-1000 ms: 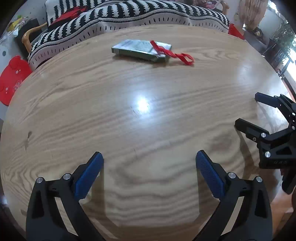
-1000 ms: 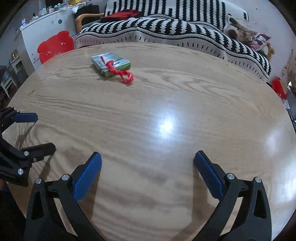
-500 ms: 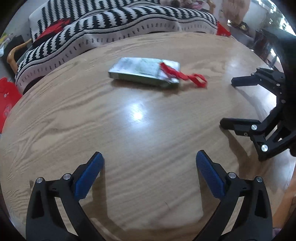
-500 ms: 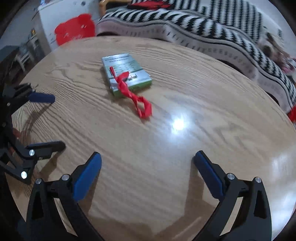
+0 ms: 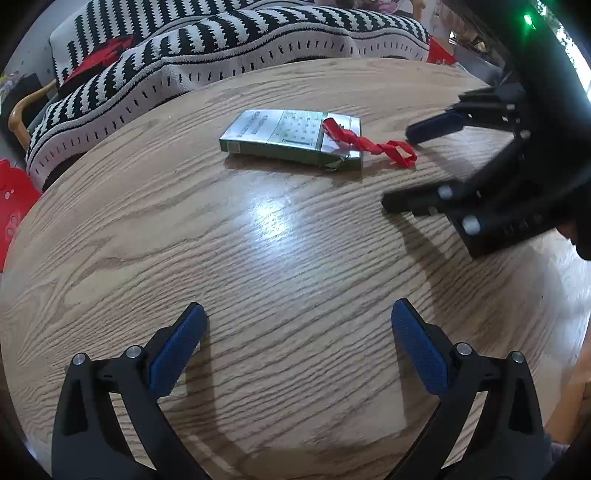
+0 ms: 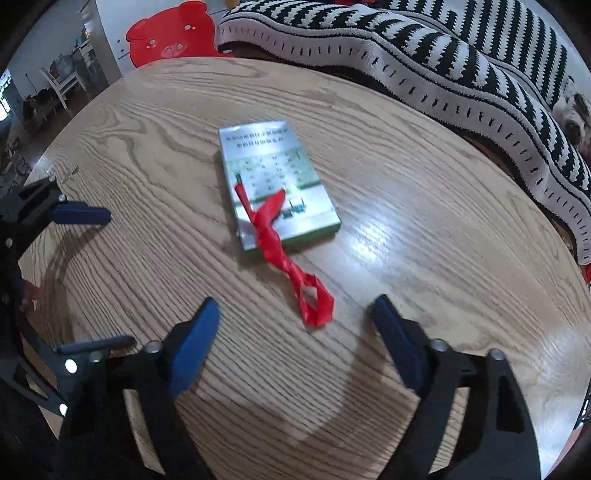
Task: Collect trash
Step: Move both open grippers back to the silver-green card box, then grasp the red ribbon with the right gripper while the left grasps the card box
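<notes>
Round wooden tabletop (image 5: 258,266), pale oak grain, one glare spot near the middle. A flat green-and-silver box (image 5: 291,138) lies face up on it, printed side showing, one end torn. A twisted red ribbon (image 5: 369,146) runs from the top of the box off its torn end and onto the wood, ending in a small loop.

Right gripper (image 6: 295,325): pointing steeply down, jaws apart with a wide gap, blue pads (image 6: 192,350) on either side of the ribbon's (image 6: 291,269) looped end. The jaws have just been closing; the loop lies between them but just ahead of the tips, and neither pad touches it. Nothing held. In the left wrist view the same gripper (image 5: 413,166) reaches in from the right edge, tips near the ribbon's loop, blurred.

Left gripper (image 5: 295,339): jaws wide apart over bare wood, nothing between them, well short of the box. Seen from the right wrist it sits at the left edge (image 6: 99,277), also open and empty, well apart from the box (image 6: 277,188).

Beyond the far rim: a sofa under a black-and-white zigzag blanket (image 5: 221,48), with something red lying on it. A red pig-shaped stool (image 6: 170,33) stands by the table's edge, next to the sofa.
</notes>
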Tool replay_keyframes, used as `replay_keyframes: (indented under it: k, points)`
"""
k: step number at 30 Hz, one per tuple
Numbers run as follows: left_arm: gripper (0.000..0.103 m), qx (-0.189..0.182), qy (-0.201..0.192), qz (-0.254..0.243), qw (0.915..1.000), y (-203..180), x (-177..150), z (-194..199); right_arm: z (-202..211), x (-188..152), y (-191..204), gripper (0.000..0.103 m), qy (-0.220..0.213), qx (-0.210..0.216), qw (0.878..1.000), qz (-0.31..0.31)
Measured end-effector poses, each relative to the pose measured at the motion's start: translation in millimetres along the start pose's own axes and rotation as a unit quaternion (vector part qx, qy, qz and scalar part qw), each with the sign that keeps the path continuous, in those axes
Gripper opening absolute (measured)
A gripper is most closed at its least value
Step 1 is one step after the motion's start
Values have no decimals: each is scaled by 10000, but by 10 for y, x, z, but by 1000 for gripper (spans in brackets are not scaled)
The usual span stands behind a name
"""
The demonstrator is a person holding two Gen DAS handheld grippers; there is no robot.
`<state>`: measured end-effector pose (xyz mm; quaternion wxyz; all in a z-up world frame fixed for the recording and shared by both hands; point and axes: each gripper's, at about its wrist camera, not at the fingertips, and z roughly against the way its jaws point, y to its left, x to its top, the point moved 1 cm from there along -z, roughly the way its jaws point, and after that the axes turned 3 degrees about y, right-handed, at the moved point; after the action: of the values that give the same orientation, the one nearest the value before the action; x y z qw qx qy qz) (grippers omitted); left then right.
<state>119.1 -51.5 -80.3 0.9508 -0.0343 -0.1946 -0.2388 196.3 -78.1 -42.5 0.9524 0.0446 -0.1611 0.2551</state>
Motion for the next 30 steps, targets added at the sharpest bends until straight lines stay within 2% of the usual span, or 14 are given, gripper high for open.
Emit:
replay_keyframes:
  k: [2, 4, 6, 7, 12, 16, 22, 27, 30]
  points:
    - [97, 5, 57, 11, 10000, 17, -21, 7, 12, 3, 26, 67, -29, 1, 10000, -12]
    - [97, 10, 108, 43, 9999, 22, -31, 12, 30, -1, 34, 55, -78, -9, 10000, -37]
    - [97, 28, 115, 72, 9999, 21, -24, 5, 54, -15, 7, 25, -133, -27, 9999, -99]
    - [97, 39, 110, 97, 9999, 18, -16, 0, 61, -23, 5, 21, -139, -32, 9999, -98]
    - [97, 60, 89, 171, 9998, -21, 86, -43, 97, -101, -84, 18, -78, -107, 9997, -183]
    - [97, 195, 62, 499, 9985, -7, 225, -94, 163, -283, -304, 18, -40, -212, 9989, -408]
    - [97, 357, 476, 1033, 9929, 30, 554, -216, 314, -673, -713, 18, -71, -257, 9968, -747]
    - [97, 264, 582, 1324, 9891, -108, 824, -302, 410, -906, -847, 18, -13, -270, 9970, -722]
    - [97, 420, 545, 1632, 9842, -135, 980, -354, 438, -977, -877, 18, 14, -232, 9977, -644]
